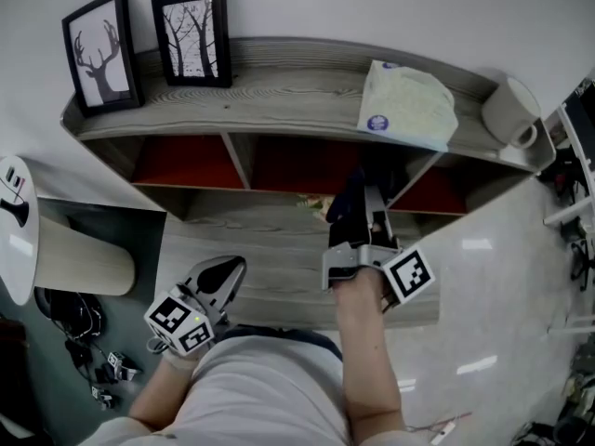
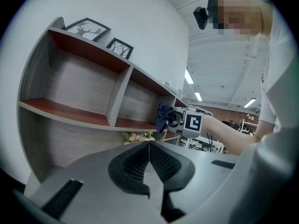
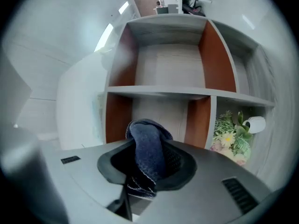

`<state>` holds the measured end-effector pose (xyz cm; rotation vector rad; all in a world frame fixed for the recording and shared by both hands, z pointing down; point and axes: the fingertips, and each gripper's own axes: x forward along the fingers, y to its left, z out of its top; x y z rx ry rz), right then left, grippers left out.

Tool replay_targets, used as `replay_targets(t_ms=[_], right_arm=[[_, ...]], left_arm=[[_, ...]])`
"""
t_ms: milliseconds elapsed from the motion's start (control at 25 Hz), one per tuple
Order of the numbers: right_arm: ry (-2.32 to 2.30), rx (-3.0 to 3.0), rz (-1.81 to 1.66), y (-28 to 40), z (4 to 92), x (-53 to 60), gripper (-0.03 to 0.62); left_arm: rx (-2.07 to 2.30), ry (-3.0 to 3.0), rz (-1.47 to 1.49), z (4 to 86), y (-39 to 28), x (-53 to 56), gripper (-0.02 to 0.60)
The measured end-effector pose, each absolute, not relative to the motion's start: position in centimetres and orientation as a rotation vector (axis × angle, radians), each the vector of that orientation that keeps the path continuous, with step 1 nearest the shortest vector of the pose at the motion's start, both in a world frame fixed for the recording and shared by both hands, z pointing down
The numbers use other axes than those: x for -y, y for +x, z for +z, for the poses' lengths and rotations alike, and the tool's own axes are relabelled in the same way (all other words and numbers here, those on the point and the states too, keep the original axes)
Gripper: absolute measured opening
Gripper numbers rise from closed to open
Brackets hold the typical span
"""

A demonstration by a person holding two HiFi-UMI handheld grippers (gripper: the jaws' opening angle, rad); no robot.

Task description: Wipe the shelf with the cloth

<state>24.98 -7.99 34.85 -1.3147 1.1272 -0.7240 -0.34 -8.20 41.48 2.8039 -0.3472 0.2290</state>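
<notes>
The right claw was clamped tight on the dark blue cloth, which bunched up out of its jaws just in front of the shelf, facing a middle compartment. The left claw was closed with nothing between its jaws, farther from the shelf.

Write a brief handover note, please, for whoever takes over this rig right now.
Left gripper: shut and empty, held low at the left.
Right gripper: shut on the blue cloth, raised in front of the middle compartments of the shelf.
Things: the top board carries framed pictures, a white pack and a mug. Flowers sit in one compartment.
Done: the cloth is in hand. Whether any board has been wiped cannot be told.
Left: wipe the boards, probably working round the things on top.
</notes>
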Motion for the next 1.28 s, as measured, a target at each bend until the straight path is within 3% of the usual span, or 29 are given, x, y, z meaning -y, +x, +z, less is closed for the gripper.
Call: replay_targets(t_ms=[760, 1280], right_arm=[[-2.260, -1.937, -0.232, 16.1, 37.3, 3.3, 0.106], [-2.430, -2.012, -0.205, 15.3, 39.2, 3.8, 0.106]], left_arm=[[0.155, 2.819, 0.150, 39.9, 3.6, 9.0, 0.017], [0.108, 2.831, 0.160, 40.0, 3.9, 9.9, 0.016]])
